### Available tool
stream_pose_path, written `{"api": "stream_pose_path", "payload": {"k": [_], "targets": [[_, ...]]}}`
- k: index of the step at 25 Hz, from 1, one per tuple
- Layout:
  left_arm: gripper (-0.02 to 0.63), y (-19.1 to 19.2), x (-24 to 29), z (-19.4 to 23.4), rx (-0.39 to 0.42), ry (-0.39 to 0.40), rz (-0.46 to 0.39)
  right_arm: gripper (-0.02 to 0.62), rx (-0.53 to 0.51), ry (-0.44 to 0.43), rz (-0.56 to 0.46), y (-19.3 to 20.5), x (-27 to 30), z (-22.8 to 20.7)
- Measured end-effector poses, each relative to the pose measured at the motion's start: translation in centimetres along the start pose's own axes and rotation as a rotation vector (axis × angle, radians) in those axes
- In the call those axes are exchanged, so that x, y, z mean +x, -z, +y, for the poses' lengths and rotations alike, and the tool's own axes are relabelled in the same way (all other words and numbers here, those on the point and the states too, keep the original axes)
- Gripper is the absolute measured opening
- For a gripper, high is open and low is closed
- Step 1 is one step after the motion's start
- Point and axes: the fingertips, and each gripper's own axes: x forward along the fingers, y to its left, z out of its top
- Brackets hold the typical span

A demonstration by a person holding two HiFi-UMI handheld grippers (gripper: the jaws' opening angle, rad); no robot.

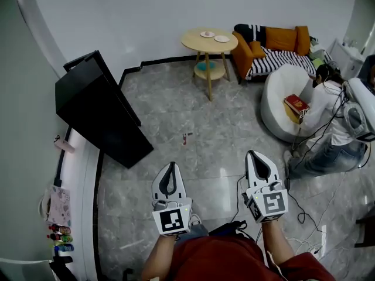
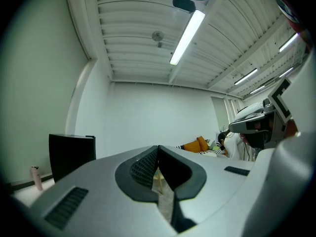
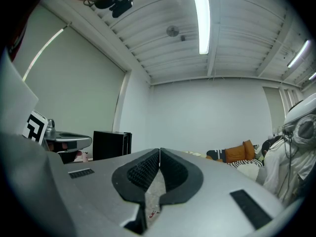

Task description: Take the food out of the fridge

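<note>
The white-and-grey left gripper (image 1: 170,165) (image 2: 158,148) and its twin, the right gripper (image 1: 252,154) (image 3: 159,151), point level and forward, side by side and well apart. Both pairs of black-padded jaws are pressed together with nothing between them. A bare left forearm (image 1: 159,257) and a bare right forearm (image 1: 275,239) extend behind them.

You have bright, even light from ceiling tubes (image 2: 186,37), which bloom white in both gripper views. Shadows on the grey floor (image 1: 205,122) are faint and soft. Your wide lenses bend the walls (image 1: 146,16), and both gripper views go black at their corners.
</note>
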Motion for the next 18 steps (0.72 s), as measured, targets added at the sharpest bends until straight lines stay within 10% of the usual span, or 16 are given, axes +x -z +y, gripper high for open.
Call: {"api": "stream_pose_path", "payload": {"k": [18], "targets": [[0.014,0.9,6.9,9.8,-0.021,0.005,0.021,0.023,-0.015,0.003,-0.016,-1.4,11.0,5.5]]}}
